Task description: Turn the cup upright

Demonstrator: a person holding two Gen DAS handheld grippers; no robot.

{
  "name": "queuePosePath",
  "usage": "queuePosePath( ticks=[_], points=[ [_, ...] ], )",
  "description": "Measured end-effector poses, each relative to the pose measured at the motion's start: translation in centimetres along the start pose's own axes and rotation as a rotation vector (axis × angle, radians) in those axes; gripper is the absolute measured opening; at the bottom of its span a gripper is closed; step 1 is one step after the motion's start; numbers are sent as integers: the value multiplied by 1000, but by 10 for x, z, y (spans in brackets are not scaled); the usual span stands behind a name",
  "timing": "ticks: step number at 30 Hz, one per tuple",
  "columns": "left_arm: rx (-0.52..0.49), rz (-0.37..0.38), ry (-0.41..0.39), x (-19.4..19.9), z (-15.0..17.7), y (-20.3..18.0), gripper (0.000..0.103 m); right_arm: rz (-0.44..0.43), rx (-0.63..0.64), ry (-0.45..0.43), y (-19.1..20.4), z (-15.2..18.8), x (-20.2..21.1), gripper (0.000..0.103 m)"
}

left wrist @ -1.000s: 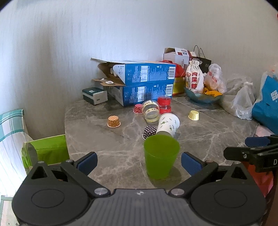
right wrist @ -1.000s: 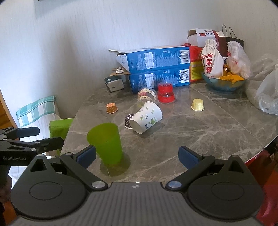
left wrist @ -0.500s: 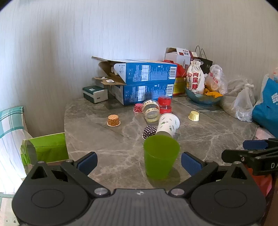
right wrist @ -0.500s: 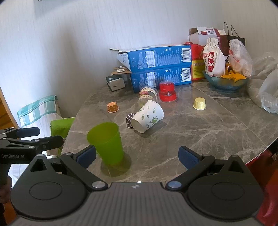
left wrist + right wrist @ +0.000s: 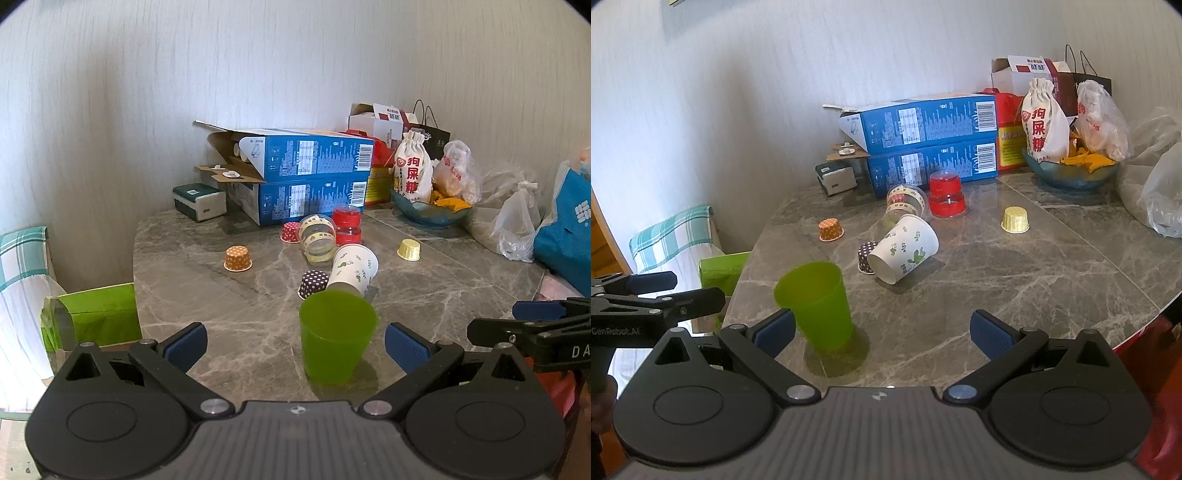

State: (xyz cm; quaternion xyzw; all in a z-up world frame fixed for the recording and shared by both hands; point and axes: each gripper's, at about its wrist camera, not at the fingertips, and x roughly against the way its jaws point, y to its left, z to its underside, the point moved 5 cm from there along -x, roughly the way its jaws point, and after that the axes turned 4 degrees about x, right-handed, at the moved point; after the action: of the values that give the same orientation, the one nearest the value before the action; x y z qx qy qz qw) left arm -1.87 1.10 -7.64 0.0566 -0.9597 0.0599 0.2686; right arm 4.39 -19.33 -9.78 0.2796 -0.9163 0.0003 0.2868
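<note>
A: Where is the cup to be found that needs righting?

B: The green cup (image 5: 337, 334) is already seen standing mouth up, low in the centre of the left wrist view. The one lying down is the paper cup (image 5: 904, 248), on its side near the middle of the right wrist view, its open mouth turned toward the lower left of the frame and a dotted cupcake liner (image 5: 867, 255) touching it on the left.

A: How are the grippers held?

B: Both are spread wide and nothing is gripped. The left gripper (image 5: 294, 343) is framed around the green cup without contact being visible; the right gripper (image 5: 882, 330) hangs over bare marble table (image 5: 1015, 273), with the green cup just beside its left finger.

A: How should the step be done well, in all likelihood?

B: The paper cup would best be approached by the right gripper, since a clear path lies between them. The wall should be pinched lightly near the closed base, because thin paper is probably crushed easily. The green cup should be skirted, and the liner and the tape-banded clear cup (image 5: 905, 201) behind are best left undisturbed. The rotation is better made after a small lift, so the rim is not dragged.
</note>
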Motion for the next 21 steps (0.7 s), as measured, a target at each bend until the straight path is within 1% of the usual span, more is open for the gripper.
queuePosePath(
  ticks=[21],
  points=[
    [18, 22, 13, -3, 1, -5, 103, -7, -10, 0, 0, 1, -2, 102]
  ],
)
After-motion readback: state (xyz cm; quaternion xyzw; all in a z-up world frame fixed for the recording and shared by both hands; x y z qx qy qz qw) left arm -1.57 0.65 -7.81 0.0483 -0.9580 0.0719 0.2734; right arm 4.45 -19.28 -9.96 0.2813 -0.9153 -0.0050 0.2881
